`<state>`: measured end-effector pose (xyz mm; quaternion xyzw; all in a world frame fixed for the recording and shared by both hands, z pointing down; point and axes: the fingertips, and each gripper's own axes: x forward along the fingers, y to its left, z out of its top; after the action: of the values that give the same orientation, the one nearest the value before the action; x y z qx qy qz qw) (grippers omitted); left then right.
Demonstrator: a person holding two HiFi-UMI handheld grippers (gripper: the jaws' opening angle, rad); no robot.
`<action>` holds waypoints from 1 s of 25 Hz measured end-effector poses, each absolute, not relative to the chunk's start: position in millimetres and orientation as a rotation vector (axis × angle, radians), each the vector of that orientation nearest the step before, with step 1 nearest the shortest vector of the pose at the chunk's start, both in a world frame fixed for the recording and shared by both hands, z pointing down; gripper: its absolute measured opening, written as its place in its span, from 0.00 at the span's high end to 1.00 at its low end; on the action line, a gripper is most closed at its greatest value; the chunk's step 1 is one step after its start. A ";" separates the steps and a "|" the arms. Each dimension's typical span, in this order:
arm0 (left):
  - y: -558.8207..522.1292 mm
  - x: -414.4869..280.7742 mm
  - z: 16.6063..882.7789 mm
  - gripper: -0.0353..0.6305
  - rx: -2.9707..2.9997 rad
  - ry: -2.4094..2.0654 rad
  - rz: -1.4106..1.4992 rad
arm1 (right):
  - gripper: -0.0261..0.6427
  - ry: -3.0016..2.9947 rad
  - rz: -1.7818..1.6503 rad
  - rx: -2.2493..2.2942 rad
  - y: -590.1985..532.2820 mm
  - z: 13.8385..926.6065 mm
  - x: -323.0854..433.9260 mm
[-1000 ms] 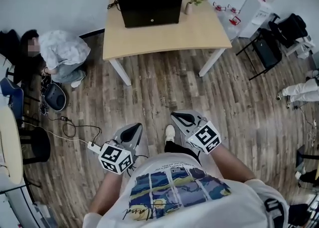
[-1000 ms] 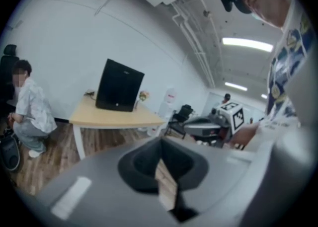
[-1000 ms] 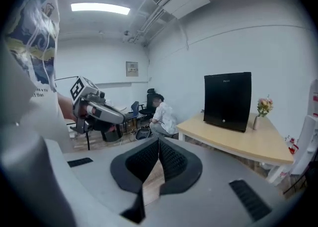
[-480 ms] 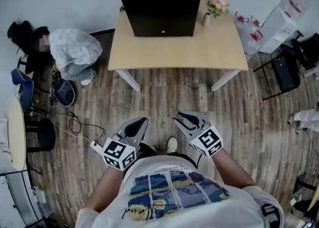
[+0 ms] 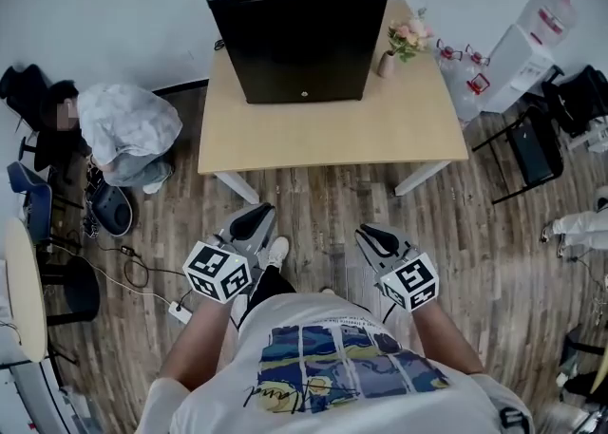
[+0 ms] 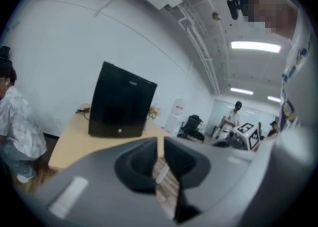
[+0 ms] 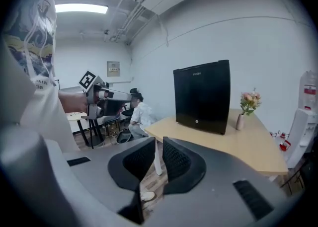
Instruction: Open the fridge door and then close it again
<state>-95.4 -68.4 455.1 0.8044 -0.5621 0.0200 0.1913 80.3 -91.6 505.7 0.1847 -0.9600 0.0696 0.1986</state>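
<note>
1. The black fridge (image 5: 302, 33), door closed, stands at the far edge of the counter (image 5: 332, 138).
2. The left gripper (image 5: 256, 216), fingers just opened to a narrow gap, holds nothing.
3. The right gripper (image 5: 369, 233), fingers slightly parted and empty, is held short of the counter.

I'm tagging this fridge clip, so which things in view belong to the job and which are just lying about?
Job: black fridge, door shut; table under it; left gripper, jaws just opening slightly, nothing between; right gripper, empty.
Lying about: flower vase, water dispenser, folding chair, power strip, crouching person.
</note>
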 end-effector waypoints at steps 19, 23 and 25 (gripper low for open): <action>-302.1 -321.2 393.7 0.75 2.541 -1.516 0.024 | 0.89 -2.569 0.239 0.953 -165.8 484.5 -27.6; -338.3 -345.0 387.5 0.68 2.575 -1.497 0.012 | 0.89 -2.525 0.276 1.006 -167.1 489.9 -35.2; -354.5 -353.1 383.6 0.66 2.587 -1.482 -0.002 | 0.89 -2.501 0.295 1.033 -167.3 492.7 -34.2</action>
<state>-353.1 -354.5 383.6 0.8649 -0.4955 -0.0008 0.0801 -34.2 -167.3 492.7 0.3712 -0.8987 0.1060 0.2081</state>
